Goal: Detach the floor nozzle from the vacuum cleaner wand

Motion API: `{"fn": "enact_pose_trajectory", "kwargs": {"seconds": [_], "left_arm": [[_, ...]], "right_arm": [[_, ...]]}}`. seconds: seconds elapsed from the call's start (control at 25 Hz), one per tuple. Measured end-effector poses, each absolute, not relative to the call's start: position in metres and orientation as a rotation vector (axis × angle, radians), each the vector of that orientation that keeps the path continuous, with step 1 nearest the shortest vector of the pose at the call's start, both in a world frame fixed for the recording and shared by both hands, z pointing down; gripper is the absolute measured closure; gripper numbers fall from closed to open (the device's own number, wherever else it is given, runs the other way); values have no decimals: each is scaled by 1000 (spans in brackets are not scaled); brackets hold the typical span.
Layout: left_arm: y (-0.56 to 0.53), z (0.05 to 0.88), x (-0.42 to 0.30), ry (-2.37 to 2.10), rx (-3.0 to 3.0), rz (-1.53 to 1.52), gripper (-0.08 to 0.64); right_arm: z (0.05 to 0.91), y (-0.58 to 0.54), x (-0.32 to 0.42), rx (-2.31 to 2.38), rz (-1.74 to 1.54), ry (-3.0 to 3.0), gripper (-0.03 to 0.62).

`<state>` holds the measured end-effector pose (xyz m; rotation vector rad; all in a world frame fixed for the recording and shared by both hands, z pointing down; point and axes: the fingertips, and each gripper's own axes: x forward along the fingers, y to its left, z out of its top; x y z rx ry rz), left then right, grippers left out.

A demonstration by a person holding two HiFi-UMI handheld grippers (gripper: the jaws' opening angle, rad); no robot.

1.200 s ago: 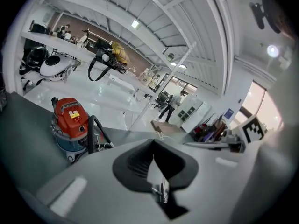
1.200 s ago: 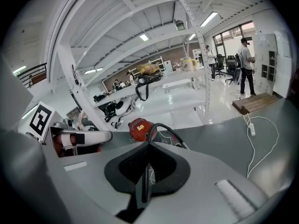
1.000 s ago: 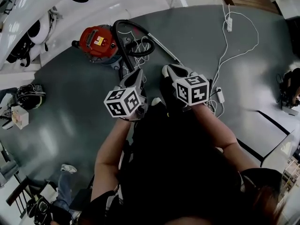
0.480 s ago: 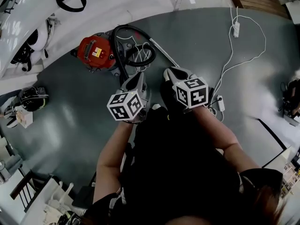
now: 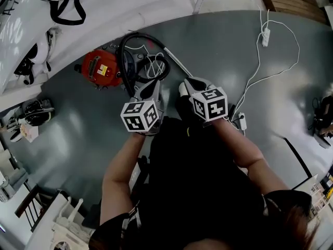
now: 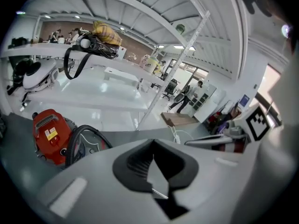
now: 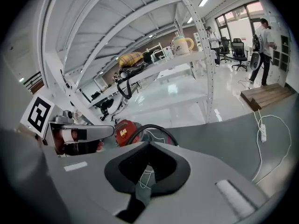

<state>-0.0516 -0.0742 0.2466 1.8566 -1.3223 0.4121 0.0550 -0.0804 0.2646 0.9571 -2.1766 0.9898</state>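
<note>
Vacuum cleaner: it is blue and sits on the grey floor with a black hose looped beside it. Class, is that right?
No. The vacuum cleaner is red, not blue; the head view shows it. It does sit on the grey floor with a black hose looped beside it.

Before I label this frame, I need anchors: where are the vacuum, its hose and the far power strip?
vacuum [image 5: 99, 69]: head view, top of the red body.
hose [image 5: 121, 61]: head view, left side of the black loop.
far power strip [image 5: 266, 37]: head view, middle of the white bar.
</note>
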Motion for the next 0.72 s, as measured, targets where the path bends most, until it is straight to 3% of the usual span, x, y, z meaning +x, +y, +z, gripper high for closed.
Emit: {"fn": "enact_pose_trajectory", "kwargs": {"seconds": [0.72], "left_arm": [[-126, 370, -52, -1260, 1824, 600, 549]], "right_arm": [[380, -157, 21, 840, 914, -2185, 594]]}}
